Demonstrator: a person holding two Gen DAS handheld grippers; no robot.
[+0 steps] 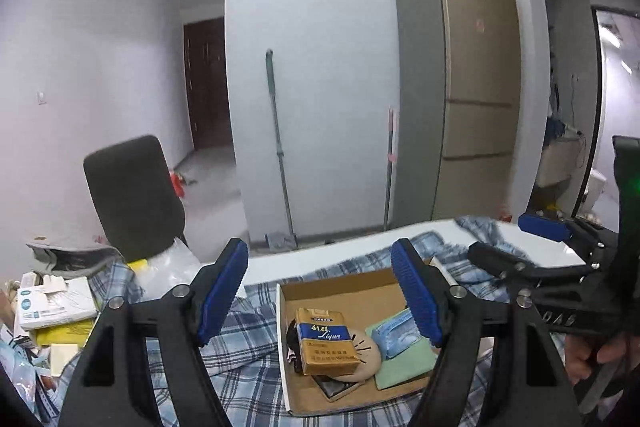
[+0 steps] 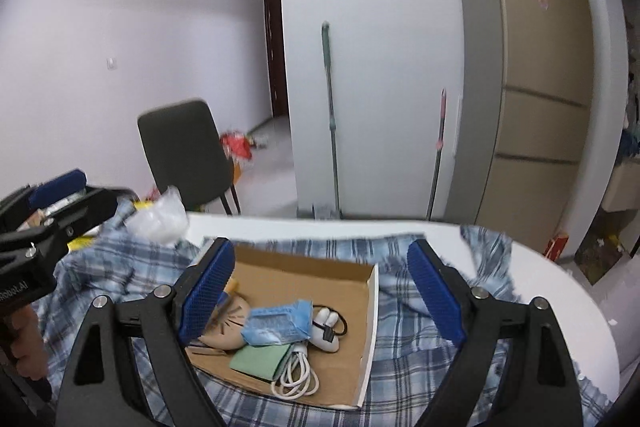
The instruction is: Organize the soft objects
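A shallow cardboard box [image 1: 352, 291] [image 2: 304, 267] lies on a blue plaid cloth [image 1: 248, 343] [image 2: 404, 347]. In it are a cigarette pack [image 1: 326, 341], a beige round soft pad [image 1: 366, 357] [image 2: 228, 323], a blue packet [image 1: 396, 335] [image 2: 278, 323], a green cloth [image 1: 404, 365] [image 2: 260, 357], a white coiled cable [image 2: 296, 373] and a small white plush [image 2: 326, 329]. My left gripper [image 1: 320, 295] is open and empty above the box. My right gripper [image 2: 320, 291] is open and empty above the box; it also shows at the right of the left wrist view [image 1: 540, 231].
A white table [image 2: 540, 291] carries the cloth. Papers and boxes [image 1: 52, 303] are piled at the left, with a clear plastic bag [image 2: 160, 215]. A dark chair [image 1: 132, 195] stands behind the table. Mop handles [image 1: 280, 155] and a fridge [image 1: 460, 75] stand beyond.
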